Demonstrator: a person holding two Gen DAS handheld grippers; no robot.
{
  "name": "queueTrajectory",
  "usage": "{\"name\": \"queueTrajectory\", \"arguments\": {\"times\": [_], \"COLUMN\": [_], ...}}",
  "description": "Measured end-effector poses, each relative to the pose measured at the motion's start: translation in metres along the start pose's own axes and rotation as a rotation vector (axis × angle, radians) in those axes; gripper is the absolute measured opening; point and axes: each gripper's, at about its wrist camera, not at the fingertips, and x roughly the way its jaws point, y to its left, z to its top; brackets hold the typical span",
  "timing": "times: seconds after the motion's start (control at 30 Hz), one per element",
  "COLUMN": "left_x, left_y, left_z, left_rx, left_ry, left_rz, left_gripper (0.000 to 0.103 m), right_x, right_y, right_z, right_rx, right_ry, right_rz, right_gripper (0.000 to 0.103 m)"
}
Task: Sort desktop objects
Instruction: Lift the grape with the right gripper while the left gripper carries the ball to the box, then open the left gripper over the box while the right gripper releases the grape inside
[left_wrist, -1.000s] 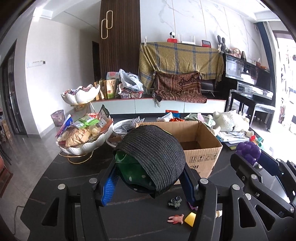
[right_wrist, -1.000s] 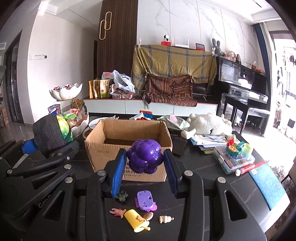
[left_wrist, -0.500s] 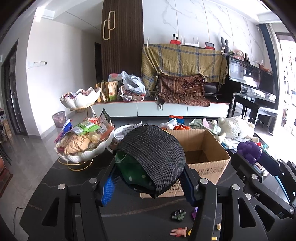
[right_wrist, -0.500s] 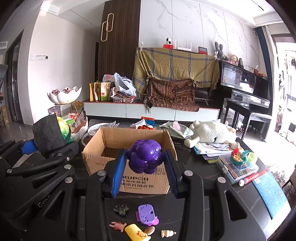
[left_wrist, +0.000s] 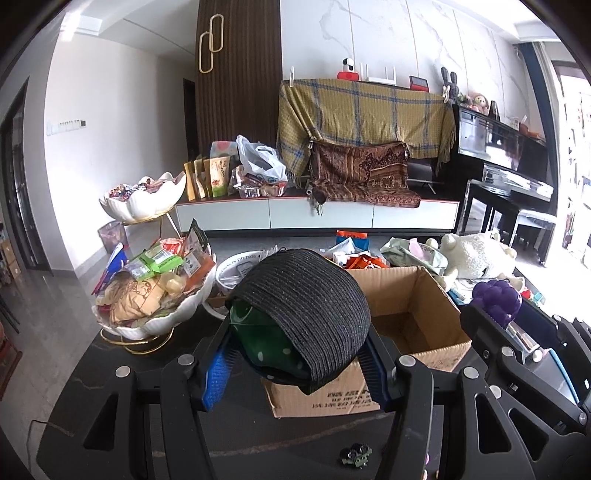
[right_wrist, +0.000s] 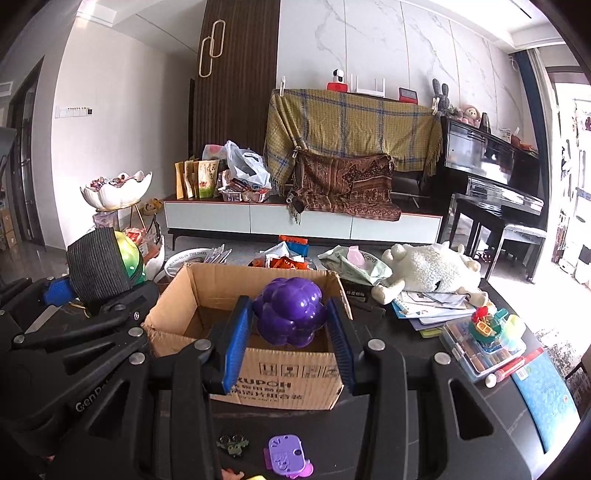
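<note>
We carry two toys at once, so the risk is a fumble: the left tongs (left_wrist: 295, 354) pinch a green toy (left_wrist: 266, 339) under a loose black woven cover (left_wrist: 303, 306) that may slip off short of the cardboard box (right_wrist: 258, 373). Our right tongs (right_wrist: 290, 332) clamp the purple grape toy (right_wrist: 290, 312) over the box's near wall, both tilted gently downward above the tabletop (right_wrist: 406, 443).

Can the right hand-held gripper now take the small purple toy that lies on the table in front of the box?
Probably not yet. The right hand-held gripper is already shut on the purple grape-shaped ball, so its jaws are occupied. The small purple toy itself lies uncovered on the table.
</note>
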Motion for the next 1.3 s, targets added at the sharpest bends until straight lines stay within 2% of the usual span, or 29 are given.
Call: {"name": "queueTrajectory", "arguments": {"times": [0.2,0.37,0.57,0.9,1.03,1.17,1.27,1.3], "left_x": [0.022,0.046,0.066,0.098,0.109,0.118,0.113,0.110], "left_y": [0.001,0.002,-0.001,-0.006,-0.003,0.003,-0.002,-0.003], "left_z": [0.009,0.015,0.017,0.017,0.016,0.014,0.013,0.013], "left_rx": [-0.004,-0.014,0.002,-0.003,-0.041,-0.101,-0.028,-0.015], "left_ry": [0.004,0.041,0.054,0.118,0.175,0.272,0.242,0.220], "left_rz": [-0.009,-0.030,-0.017,-0.022,-0.063,-0.088,-0.049,-0.035], "left_gripper": [0.056,0.056,0.056,0.056,0.056,0.057,0.058,0.058], "right_x": [0.020,0.041,0.061,0.097,0.105,0.109,0.107,0.105], "right_y": [-0.002,-0.004,-0.006,-0.012,-0.014,-0.018,-0.013,-0.011], "right_z": [0.007,0.011,0.012,0.012,0.009,0.009,0.008,0.007], "right_rx": [0.007,0.010,0.008,0.002,0.004,0.045,0.010,-0.008], "right_ry": [0.013,0.027,0.055,0.133,0.163,0.184,0.185,0.175], "right_rz": [0.009,0.008,0.006,0.004,0.009,0.031,-0.018,-0.047], "right_gripper": [0.038,0.038,0.038,0.038,0.039,0.040,0.045,0.050]}}
